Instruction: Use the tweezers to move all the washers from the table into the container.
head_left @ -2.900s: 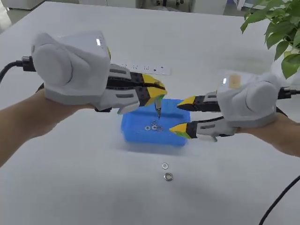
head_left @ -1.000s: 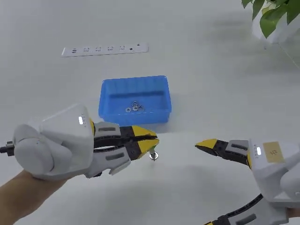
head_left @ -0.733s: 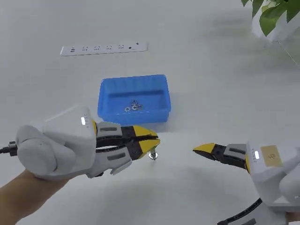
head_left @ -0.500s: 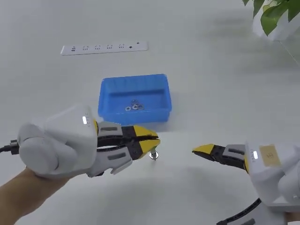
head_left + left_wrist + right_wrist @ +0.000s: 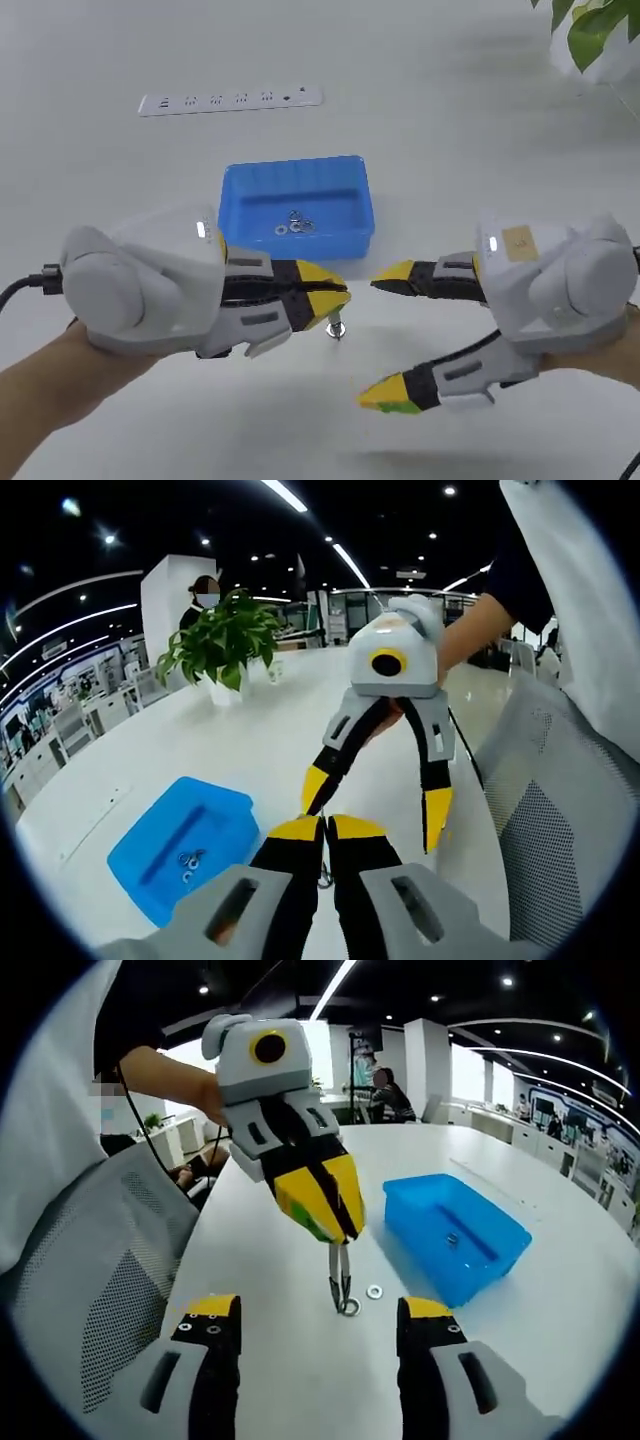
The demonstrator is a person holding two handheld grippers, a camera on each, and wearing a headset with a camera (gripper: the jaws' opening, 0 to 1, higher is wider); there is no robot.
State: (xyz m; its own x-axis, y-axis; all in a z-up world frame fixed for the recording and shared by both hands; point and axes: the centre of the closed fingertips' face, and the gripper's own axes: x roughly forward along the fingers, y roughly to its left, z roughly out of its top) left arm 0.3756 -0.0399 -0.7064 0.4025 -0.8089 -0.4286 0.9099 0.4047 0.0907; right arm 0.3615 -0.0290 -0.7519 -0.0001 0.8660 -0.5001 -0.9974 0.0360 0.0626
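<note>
My left gripper (image 5: 343, 297) is shut on a pair of thin metal tweezers (image 5: 336, 324) that point down at the table. In the right gripper view the tweezers (image 5: 340, 1272) have their tips at a steel washer (image 5: 349, 1307) lying on the white table; a second washer (image 5: 376, 1291) lies just beside it. The blue container (image 5: 297, 192) stands beyond, with several washers (image 5: 295, 227) inside. My right gripper (image 5: 385, 336) hovers wide open to the right of the tweezers, holding nothing. From the left gripper view, the right gripper (image 5: 372, 802) faces my shut left gripper (image 5: 325, 827).
A white power strip (image 5: 230, 100) lies at the far side of the table behind the container. A potted green plant (image 5: 598, 25) stands at the far right corner. A grey mesh chair (image 5: 110, 1290) and a person's sleeve sit at the near edge.
The right gripper has come up and in toward the tweezers, both jaws now showing wide apart. The left gripper stays low in front of the container with the tweezers at the washers.
</note>
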